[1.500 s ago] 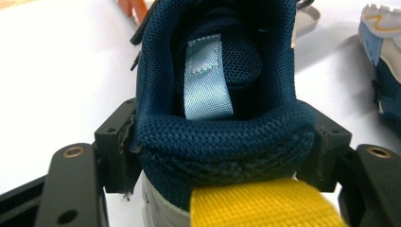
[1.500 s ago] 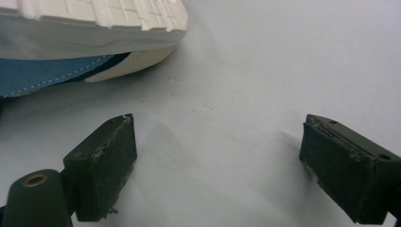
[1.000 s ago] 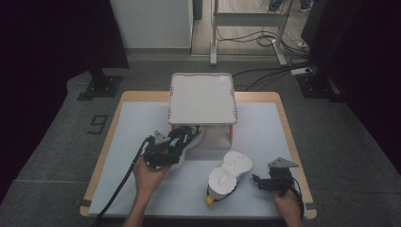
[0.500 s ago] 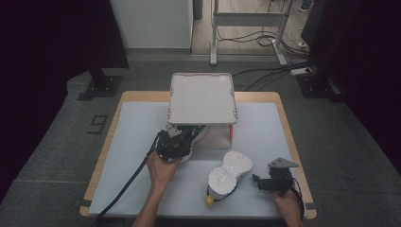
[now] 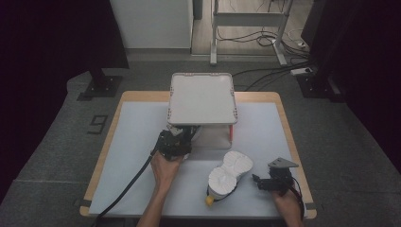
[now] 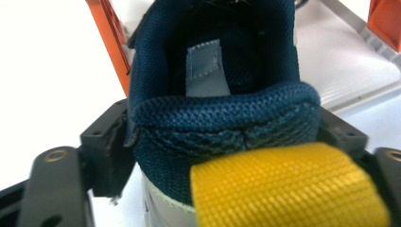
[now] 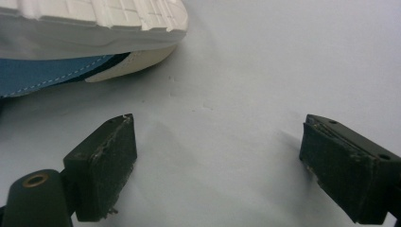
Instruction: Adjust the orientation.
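Shoe (image 6: 222, 94) by rack: navy mesh, grey tongue tab, yellow woven heel loop (image 6: 288, 189). Rack (image 5: 202, 98) grey-white top, orange legs. Second shoe (image 5: 230, 172) right of rack: white sole, blue side. Mat (image 5: 132, 142) pale blue-grey.

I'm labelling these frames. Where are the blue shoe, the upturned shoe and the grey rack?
blue shoe (image 6: 222, 113), left gripper view, padded heel collar.
upturned shoe (image 5: 231, 173), high view, white sole.
grey rack (image 5: 202, 98), high view, top shelf.
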### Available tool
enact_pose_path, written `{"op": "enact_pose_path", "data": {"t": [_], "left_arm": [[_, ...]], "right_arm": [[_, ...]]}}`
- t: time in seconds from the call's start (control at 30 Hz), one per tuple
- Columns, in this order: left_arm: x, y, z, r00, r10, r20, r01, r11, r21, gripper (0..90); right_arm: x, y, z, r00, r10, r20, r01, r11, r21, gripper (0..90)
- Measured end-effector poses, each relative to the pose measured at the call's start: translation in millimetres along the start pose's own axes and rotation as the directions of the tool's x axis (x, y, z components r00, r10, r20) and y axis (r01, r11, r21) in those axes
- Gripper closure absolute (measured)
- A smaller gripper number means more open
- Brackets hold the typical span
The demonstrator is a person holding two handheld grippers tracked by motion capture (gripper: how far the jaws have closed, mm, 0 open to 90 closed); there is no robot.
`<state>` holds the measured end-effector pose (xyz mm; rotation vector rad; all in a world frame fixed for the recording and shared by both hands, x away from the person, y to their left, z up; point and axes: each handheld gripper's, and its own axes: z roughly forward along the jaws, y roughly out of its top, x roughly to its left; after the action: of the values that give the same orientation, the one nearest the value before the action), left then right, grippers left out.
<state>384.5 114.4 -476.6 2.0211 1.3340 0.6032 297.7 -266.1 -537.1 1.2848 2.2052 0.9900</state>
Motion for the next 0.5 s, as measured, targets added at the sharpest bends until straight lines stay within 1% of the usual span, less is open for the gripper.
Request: {"op": "enact_pose_path", "data": {"t": [0.03, 0.07, 0.13, 0.17, 0.2, 0.27, 0.3, 0.33, 0.37, 0.4, 0.43, 0.47, 0.5], "left_arm": [[1.0, 0.3, 0.3, 1.0000, -0.003, 0.005, 0.003, 0.9999, 0.015, 16.5], [2.7, 0.3, -1.1, 0.9999, 0.003, 0.016, -0.003, 0.9998, 0.020, 13.0], [3.5, 0.5, -4.9, 0.9995, 0.018, 0.028, -0.019, 0.9994, 0.028, 11.1], [3.9, 0.8, -11.8, 0.9985, 0.035, 0.042, -0.036, 0.9993, 0.013, 11.0], [3.9, 0.8, -11.8, 0.9985, 0.035, 0.042, -0.036, 0.9993, 0.013, 12.0], [4.3, 0.7, -17.2, 0.9979, 0.046, 0.046, -0.046, 0.9989, 0.005, 12.6], [5.5, 0.1, -25.0, 0.9971, 0.055, 0.053, -0.055, 0.9985, -0.005, 14.6], [5.5, 0.1, -25.0, 0.9971, 0.055, 0.053, -0.055, 0.9985, -0.005, 15.0], [6.8, -0.3, -29.1, 0.9967, 0.062, 0.053, -0.062, 0.9981, -0.003, 16.0], [8.7, -1.5, -33.4, 0.9966, 0.062, 0.053, -0.062, 0.9981, -0.002, 16.0], [12.5, -3.6, -37.7, 0.9967, 0.055, 0.060, -0.055, 0.9985, 0.004, 19.4], [14.8, -4.8, -38.9, 0.9964, 0.051, 0.068, -0.052, 0.9986, 0.006, 20.4], [14.8, -4.8, -38.9, 0.9964, 0.051, 0.068, -0.052, 0.9986, 0.006, 22.7]], "right_arm": [[0.0, 0.0, 0.0, 1.0000, 0.000, 0.000, 0.000, 1.000, 0.000, 11.2], [-0.1, 0.0, 0.0, 1.0000, 0.000, 0.000, 0.000, 1.000, 0.000, 11.1], [0.0, 0.0, 0.0, 1.0000, 0.001, 0.000, -0.001, 1.000, 0.000, 11.1], [0.1, 0.0, 0.0, 1.0000, 0.001, 0.000, -0.001, 1.000, 0.000, 11.2], [0.1, 0.0, 0.0, 1.0000, 0.001, 0.000, -0.001, 1.000, 0.000, 11.2], [0.0, 0.0, 0.0, 1.0000, 0.000, 0.000, 0.000, 1.000, 0.000, 11.2], [0.1, 0.0, 0.0, 1.0000, 0.000, 0.000, 0.000, 1.000, 0.000, 11.2], [0.1, 0.0, 0.0, 1.0000, 0.000, 0.000, 0.000, 1.000, 0.001, 11.2], [0.0, 0.0, 0.0, 1.0000, 0.000, 0.000, 0.000, 1.000, 0.000, 11.2], [0.0, 0.0, 0.0, 1.0000, 0.000, 0.000, 0.000, 1.000, 0.000, 11.2], [0.0, 0.0, 0.0, 1.0000, 0.000, 0.000, 0.000, 1.000, 0.000, 11.1], [0.0, 0.0, 0.0, 1.0000, 0.000, 0.000, 0.000, 1.000, 0.000, 11.1], [0.0, 0.0, 0.0, 1.0000, 0.000, 0.000, 0.000, 1.000, 0.000, 11.1]]}}
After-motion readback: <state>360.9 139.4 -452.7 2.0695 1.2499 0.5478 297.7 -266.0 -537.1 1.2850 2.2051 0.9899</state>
